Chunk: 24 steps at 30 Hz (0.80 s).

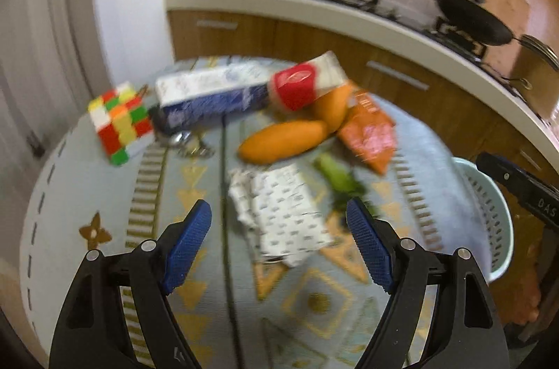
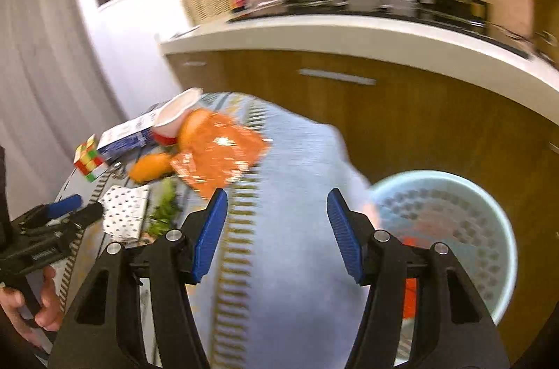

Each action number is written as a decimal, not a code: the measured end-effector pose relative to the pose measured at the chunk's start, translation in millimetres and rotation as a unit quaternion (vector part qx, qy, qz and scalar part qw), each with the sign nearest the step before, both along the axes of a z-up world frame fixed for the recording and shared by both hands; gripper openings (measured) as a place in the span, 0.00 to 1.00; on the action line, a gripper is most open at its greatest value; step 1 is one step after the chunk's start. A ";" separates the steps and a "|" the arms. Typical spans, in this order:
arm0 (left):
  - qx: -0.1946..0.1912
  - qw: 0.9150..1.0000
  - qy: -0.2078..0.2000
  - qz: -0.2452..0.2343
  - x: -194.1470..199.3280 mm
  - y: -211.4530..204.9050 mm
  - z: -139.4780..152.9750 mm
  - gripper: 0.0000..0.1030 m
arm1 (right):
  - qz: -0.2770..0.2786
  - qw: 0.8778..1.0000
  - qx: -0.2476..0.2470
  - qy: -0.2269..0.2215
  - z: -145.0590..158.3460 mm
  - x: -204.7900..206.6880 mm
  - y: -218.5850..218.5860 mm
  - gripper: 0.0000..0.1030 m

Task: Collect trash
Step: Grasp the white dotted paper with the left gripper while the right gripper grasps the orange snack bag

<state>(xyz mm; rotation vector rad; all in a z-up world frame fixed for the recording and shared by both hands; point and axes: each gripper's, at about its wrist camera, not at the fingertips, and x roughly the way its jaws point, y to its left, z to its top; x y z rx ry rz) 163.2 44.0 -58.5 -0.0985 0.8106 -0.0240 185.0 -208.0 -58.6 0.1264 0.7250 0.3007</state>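
Kitchen cabinets and a white worktop with a black pan point(image 1: 470, 16) stand behind a counter spread with a pale patterned cloth point(image 1: 104, 194). On that cloth, toward the middle, lies a crumpled white wrapper with small dark dots point(image 1: 283, 212), directly ahead of the left tongs point(image 1: 278, 222), whose blue pads stand wide apart and grip nothing. Just beside the wrapper, toward the right edge, is a green leafy scrap point(image 1: 337, 178), and beyond it an orange snack packet point(image 1: 370, 131) touching two orange bread rolls point(image 1: 284, 140). Behind the rolls, near the far edge, a red-and-white cup point(image 1: 307, 82) lies tipped against a blue-and-white box point(image 1: 209, 96), with a coloured puzzle cube point(image 1: 118, 121) at the far left corner and some blurred metal keys point(image 1: 190, 147) just in front of the box. Off the right edge of the counter sits a pale green perforated basket point(image 2: 450, 240) with something reddish inside, too blurred to name. The right tongs point(image 2: 277, 229) hang released over the cloth near that edge, between the packet and the basket, holding nothing.
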 end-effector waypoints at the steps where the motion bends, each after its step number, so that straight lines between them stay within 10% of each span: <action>1: -0.003 1.000 0.005 0.003 1.6 0.1 -4.8 0.75 | 0.010 1.000 -0.003 0.010 -3.1 9.3 11.0 0.54; 7: -0.024 0.999 0.035 0.010 19.4 6.4 -29.1 0.75 | 0.044 0.998 -0.007 0.033 -6.0 45.5 55.8 0.55; 17: 0.042 0.999 0.018 0.004 18.6 -4.3 -40.9 0.18 | 0.026 0.998 -0.020 0.056 -16.9 91.7 102.9 0.73; 24: 0.032 0.999 0.013 -0.004 18.0 -2.7 -40.1 0.14 | 0.017 0.995 -0.045 0.092 -37.7 107.3 100.4 0.73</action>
